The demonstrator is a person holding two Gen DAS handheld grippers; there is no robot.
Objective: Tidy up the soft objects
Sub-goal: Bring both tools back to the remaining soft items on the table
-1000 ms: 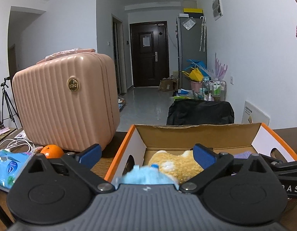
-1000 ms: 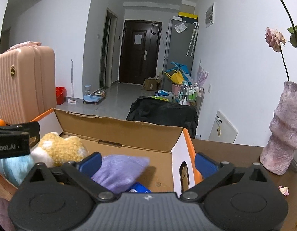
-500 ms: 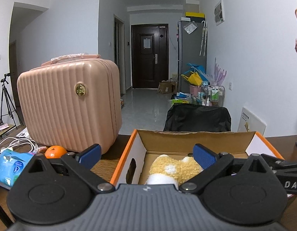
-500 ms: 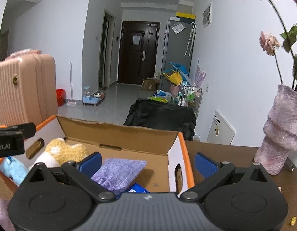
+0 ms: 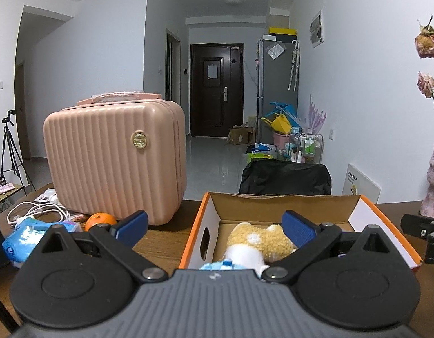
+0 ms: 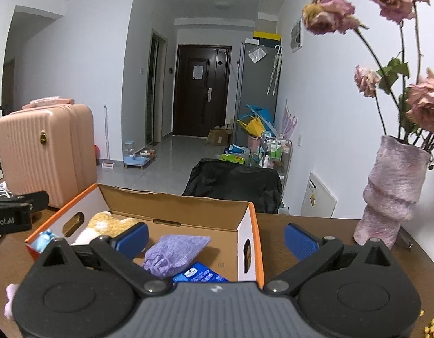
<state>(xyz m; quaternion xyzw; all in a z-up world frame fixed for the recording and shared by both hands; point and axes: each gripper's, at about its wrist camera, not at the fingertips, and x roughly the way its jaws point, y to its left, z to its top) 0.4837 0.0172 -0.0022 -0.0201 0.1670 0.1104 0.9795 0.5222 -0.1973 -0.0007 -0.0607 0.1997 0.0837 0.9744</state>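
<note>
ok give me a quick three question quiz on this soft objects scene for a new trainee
1. True or false: the yellow-and-white plush toy lies inside the orange-edged cardboard box.
2. Multiple choice: where does the purple knitted pouch lie? A) on the pink ribbed suitcase B) inside the box C) beside the pink textured vase
3. Fill in: the left gripper and the right gripper are both ____, holding nothing.

Key: 1 true; 2 B; 3 open
</note>
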